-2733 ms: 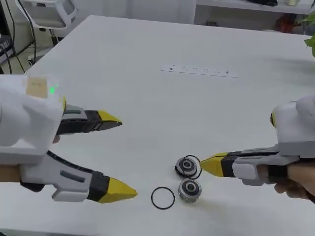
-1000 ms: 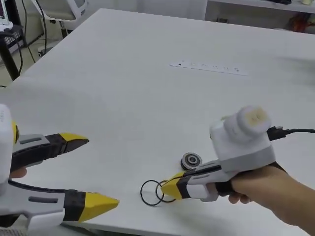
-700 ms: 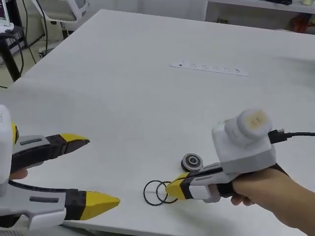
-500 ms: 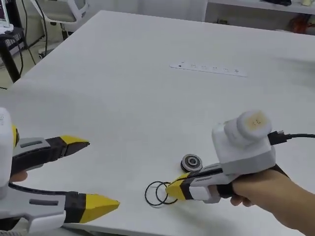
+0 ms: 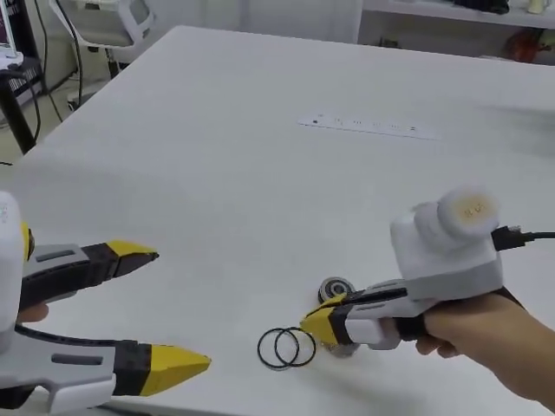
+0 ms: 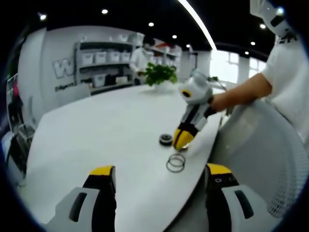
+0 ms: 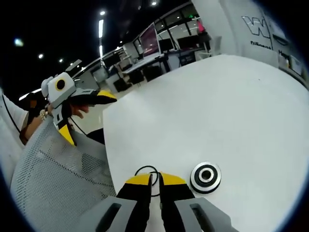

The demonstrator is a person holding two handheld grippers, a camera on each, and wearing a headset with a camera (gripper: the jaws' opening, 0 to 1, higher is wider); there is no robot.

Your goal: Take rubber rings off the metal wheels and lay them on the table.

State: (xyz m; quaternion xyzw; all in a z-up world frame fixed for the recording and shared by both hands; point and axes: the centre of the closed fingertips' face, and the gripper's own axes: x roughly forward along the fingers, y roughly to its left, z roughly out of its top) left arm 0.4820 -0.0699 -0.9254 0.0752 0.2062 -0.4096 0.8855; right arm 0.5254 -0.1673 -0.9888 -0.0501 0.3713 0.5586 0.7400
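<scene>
Two thin black rubber rings (image 5: pixel 286 347) lie overlapping on the white table (image 5: pixel 260 173) near its front edge. Just right of them hovers my right gripper (image 5: pixel 317 321), shut, with nothing visible between its fingertips. A metal wheel (image 5: pixel 335 288) lies flat behind the tip. A grey shape (image 5: pixel 337 348) under the gripper may be a second wheel, mostly hidden. In the right gripper view the wheel (image 7: pixel 206 177) sits right of the shut jaws and a ring (image 7: pixel 143 169) peeks out behind them. My left gripper (image 5: pixel 169 308) stands wide open and apart at the left, empty.
A pale strip (image 5: pixel 364 126) lies flat farther back on the table. A chair (image 5: pixel 104 17) stands beyond the far left corner. The left gripper view has the rings (image 6: pixel 175 162), the wheel (image 6: pixel 165 139), the right gripper (image 6: pixel 182 138) and a person's white shirt (image 6: pixel 285 72).
A second ring has come off a wheel and now lies overlapping the first. My right gripper's tip has drawn back to the right, off the rings. The left gripper has hardly moved.
</scene>
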